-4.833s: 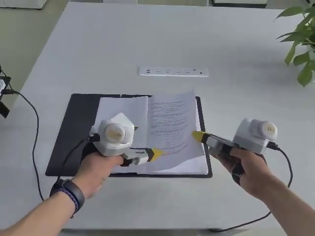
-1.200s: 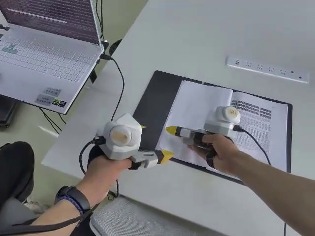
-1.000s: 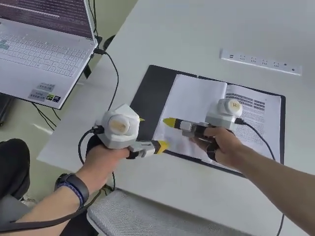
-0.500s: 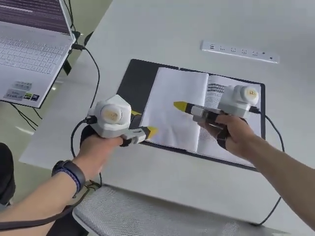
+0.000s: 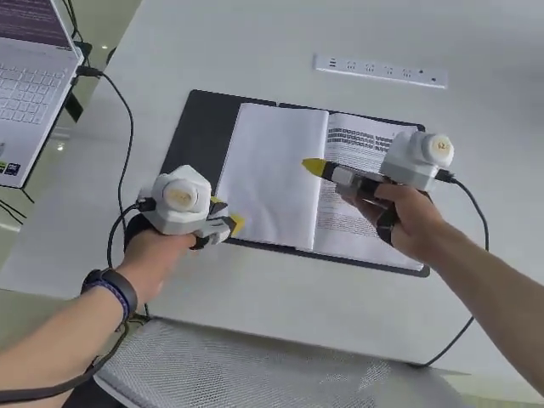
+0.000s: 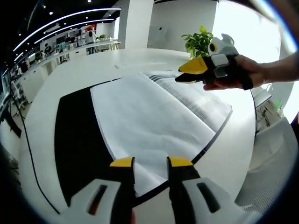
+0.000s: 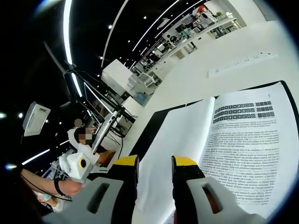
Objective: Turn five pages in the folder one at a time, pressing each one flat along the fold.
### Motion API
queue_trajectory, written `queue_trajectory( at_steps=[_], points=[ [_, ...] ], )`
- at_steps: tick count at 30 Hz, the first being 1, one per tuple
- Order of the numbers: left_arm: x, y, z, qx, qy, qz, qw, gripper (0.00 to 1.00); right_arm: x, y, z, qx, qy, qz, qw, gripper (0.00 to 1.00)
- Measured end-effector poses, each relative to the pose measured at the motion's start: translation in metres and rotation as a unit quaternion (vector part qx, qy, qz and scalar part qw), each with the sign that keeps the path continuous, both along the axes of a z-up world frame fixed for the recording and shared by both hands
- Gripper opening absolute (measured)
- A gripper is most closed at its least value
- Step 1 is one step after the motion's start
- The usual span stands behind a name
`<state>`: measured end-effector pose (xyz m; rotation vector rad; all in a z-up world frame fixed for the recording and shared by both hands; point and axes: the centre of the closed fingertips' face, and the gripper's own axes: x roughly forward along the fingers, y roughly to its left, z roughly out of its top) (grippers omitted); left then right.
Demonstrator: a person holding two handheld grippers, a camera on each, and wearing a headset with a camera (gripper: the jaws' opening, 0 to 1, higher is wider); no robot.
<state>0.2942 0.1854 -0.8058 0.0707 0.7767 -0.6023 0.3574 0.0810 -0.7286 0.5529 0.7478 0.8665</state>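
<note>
Your left gripper (image 5: 231, 225) hangs at the folder's (image 5: 197, 127) near edge, jaws a narrow gap apart, empty. The page (image 5: 272, 174) that was lifting seconds ago now lies blank side up left of the fold (image 5: 326, 134): that turn looks done. Your right gripper (image 5: 313, 167), also slightly open and empty, has come back from the page's left edge to over the fold. Folder lies open on the surface (image 5: 255, 42), power strip (image 5: 380, 70) beyond.
</note>
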Motion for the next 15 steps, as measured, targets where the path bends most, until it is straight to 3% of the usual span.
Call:
queue_trajectory(
  at_steps=[2,5,15],
  points=[
    [-0.001,-0.001,0.000,0.002,-0.006,-0.004,1.0000,0.28,0.001,-0.001,-0.001,0.000,0.000,0.000,1.0000,0.25],
    [-0.003,0.002,-0.009,0.025,-0.005,-0.012,0.9996,0.24,0.002,-0.002,-0.003,0.005,0.003,0.001,1.0000,0.23],
    [-0.002,0.005,-0.010,0.025,-0.016,-0.006,0.9995,0.21,0.009,0.000,-0.010,0.003,0.009,0.009,0.9999,0.21]
  ],
)
